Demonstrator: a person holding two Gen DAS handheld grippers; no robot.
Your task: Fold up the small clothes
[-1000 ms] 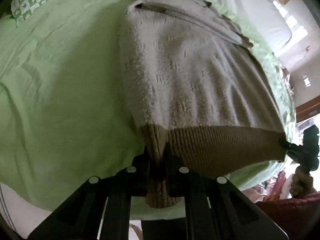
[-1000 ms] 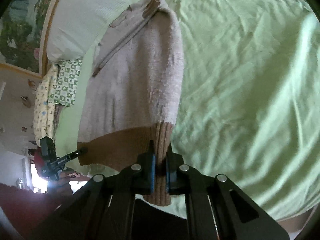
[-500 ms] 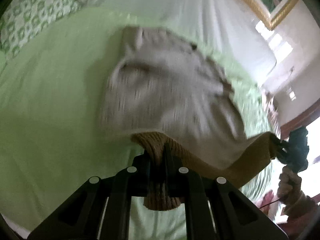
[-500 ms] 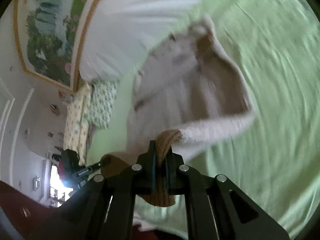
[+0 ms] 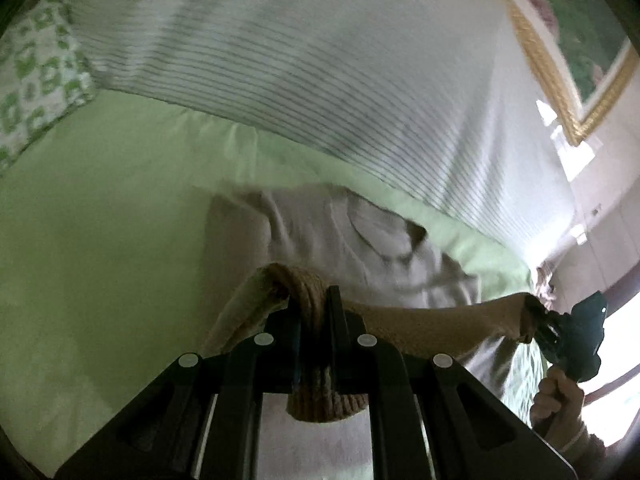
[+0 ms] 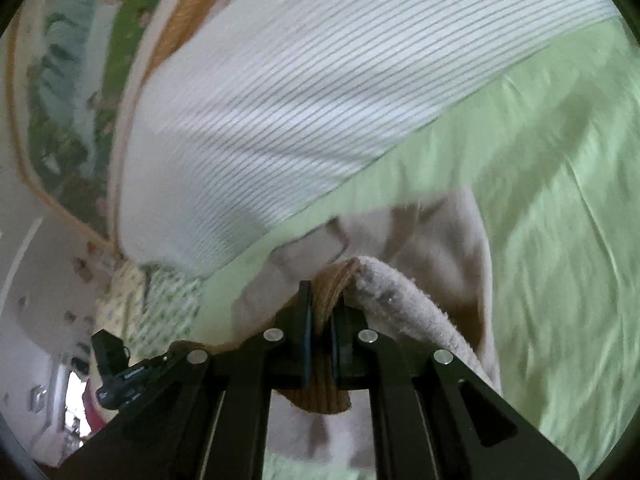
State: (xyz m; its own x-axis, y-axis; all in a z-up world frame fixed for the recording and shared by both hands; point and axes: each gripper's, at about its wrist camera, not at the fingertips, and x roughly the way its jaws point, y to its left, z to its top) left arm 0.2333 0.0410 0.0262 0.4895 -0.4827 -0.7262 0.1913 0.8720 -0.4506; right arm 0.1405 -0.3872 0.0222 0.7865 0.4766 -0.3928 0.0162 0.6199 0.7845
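Observation:
A pale beige knitted sweater (image 5: 340, 232) with a brown ribbed hem (image 5: 440, 320) lies on the green bed sheet (image 5: 100, 220). My left gripper (image 5: 314, 300) is shut on one hem corner, which bunches between its fingers. The hem stretches rightward to my right gripper (image 5: 538, 322), held by a person's hand (image 5: 556, 396). In the right wrist view my right gripper (image 6: 322, 300) is shut on the other hem corner (image 6: 320, 396). The fuzzy lower body of the sweater (image 6: 400, 292) arches over its upper part (image 6: 440, 240). My left gripper (image 6: 168, 360) shows at the lower left there.
A white striped pillow (image 5: 320, 60) lies just beyond the sweater's collar end. A green-patterned pillow (image 5: 36, 80) sits at the left. A gold-framed painting (image 5: 580, 60) hangs on the wall behind. Green sheet (image 6: 540, 200) spreads to the right of the sweater.
Both grippers have lifted the hem and carried it toward the collar end, doubling the sweater over itself. The striped pillow and wall have come into view.

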